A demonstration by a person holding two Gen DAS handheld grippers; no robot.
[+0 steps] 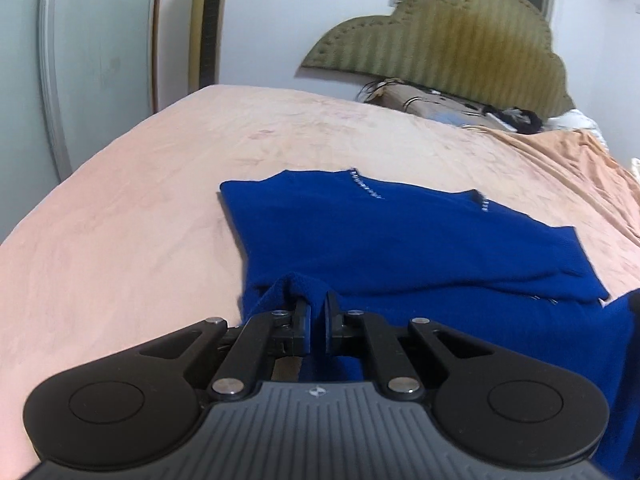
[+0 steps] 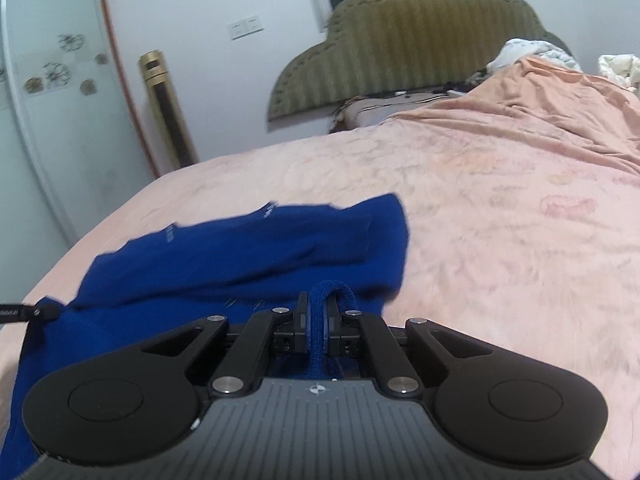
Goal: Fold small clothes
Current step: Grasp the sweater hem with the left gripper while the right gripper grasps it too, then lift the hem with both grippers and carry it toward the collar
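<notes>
A blue knit garment (image 1: 380,236) lies partly folded on the pink bedsheet (image 1: 140,208); small white stitch marks show near its far edge. My left gripper (image 1: 318,312) is shut on the garment's near left edge, a bunch of fabric pinched between the pads. In the right wrist view the same garment (image 2: 260,248) shows, and my right gripper (image 2: 319,312) is shut on its near right edge, a fold of knit looping over the fingertips. The near part hangs lifted between both grippers. The left gripper's tip (image 2: 36,312) shows at the left edge.
A green padded headboard (image 1: 452,40) stands at the bed's far end, with pillows and dark clutter (image 1: 460,108) below it. A gold tower fan (image 1: 208,24) and a wardrobe door (image 1: 80,60) stand to the left. Rumpled bedding (image 2: 532,48) lies far right.
</notes>
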